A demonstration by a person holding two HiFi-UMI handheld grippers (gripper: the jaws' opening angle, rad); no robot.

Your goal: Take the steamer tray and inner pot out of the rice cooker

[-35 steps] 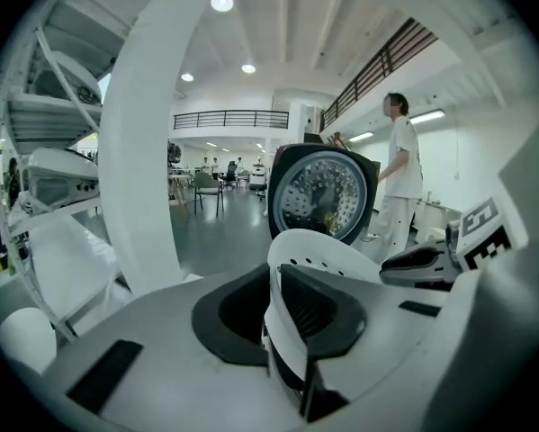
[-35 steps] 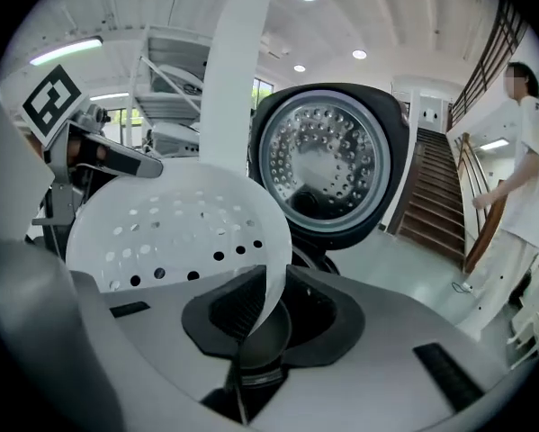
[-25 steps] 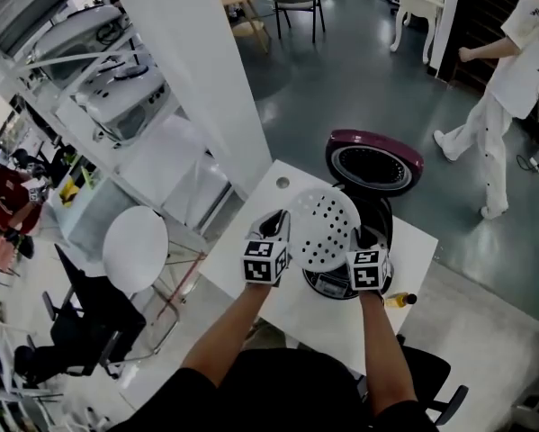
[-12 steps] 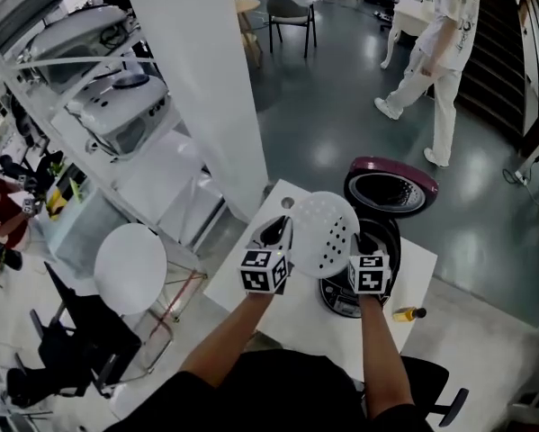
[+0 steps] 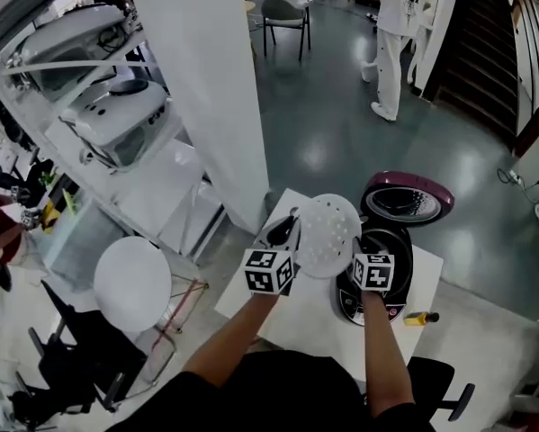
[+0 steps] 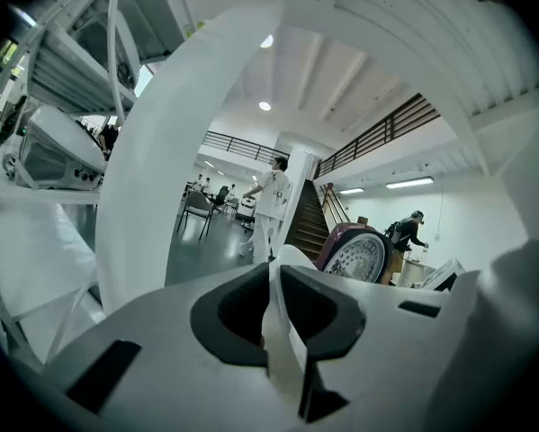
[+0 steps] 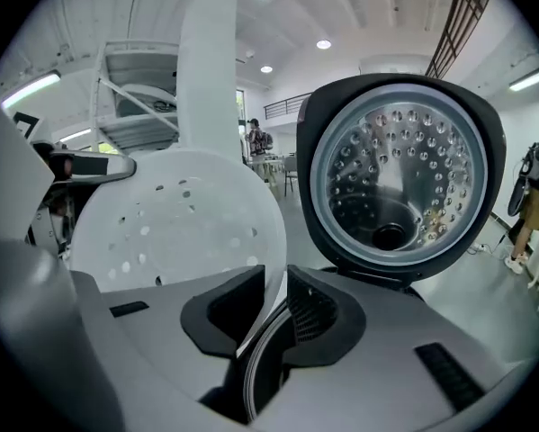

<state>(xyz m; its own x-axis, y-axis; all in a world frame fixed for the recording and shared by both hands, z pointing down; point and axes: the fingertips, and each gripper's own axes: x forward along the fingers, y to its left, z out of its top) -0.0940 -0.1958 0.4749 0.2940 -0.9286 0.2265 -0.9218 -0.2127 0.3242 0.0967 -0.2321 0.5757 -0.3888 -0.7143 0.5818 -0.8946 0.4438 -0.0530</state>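
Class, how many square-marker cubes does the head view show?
2. One black-and-white marker cube left of the white perforated steamer tray; the other right of it. None apparently hidden.

A white, round steamer tray [image 5: 327, 232], pierced with holes, hangs steeply tilted in the air just left of the rice cooker [image 5: 402, 264], clear of its body. The black cooker stands upright, its maroon lid [image 5: 404, 201] open. The inner pot [image 5: 390, 243] sits inside, dark, largely hidden.
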